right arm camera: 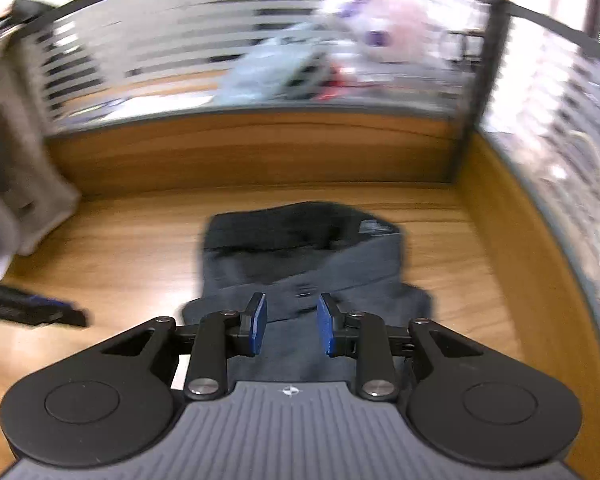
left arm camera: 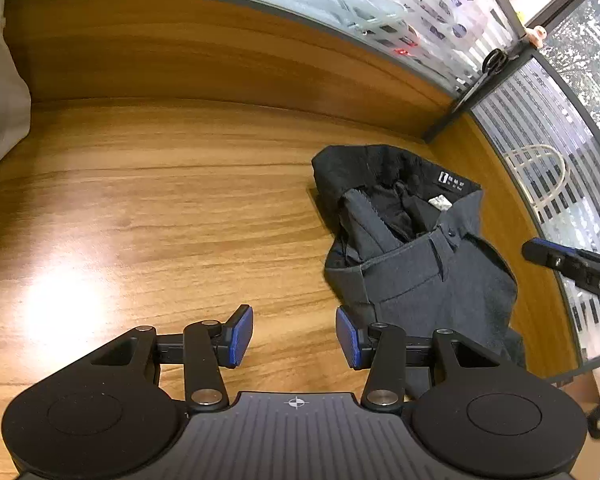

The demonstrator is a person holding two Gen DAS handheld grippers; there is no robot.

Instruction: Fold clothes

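Trousers (left arm camera: 411,248) lie rumpled, waistband open, on the surface (left arm camera: 160,208); left claw (left arm camera: 294,336) and right claw (right arm camera: 291,324) gape empty, so flattening looks next.

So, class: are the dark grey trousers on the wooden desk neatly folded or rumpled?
Rumpled: the dark grey trousers lie bunched, waistband gaping open, black lining showing.

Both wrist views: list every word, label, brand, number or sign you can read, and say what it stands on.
"DAS": partial white letters on the right gripper's black body at the left wrist view's edge; the rest is cut off.
Waistband label on the dark grey trousers: white marks on black, too small to read.
The same label in the right wrist view: blurred, unreadable.
Nothing else legible.
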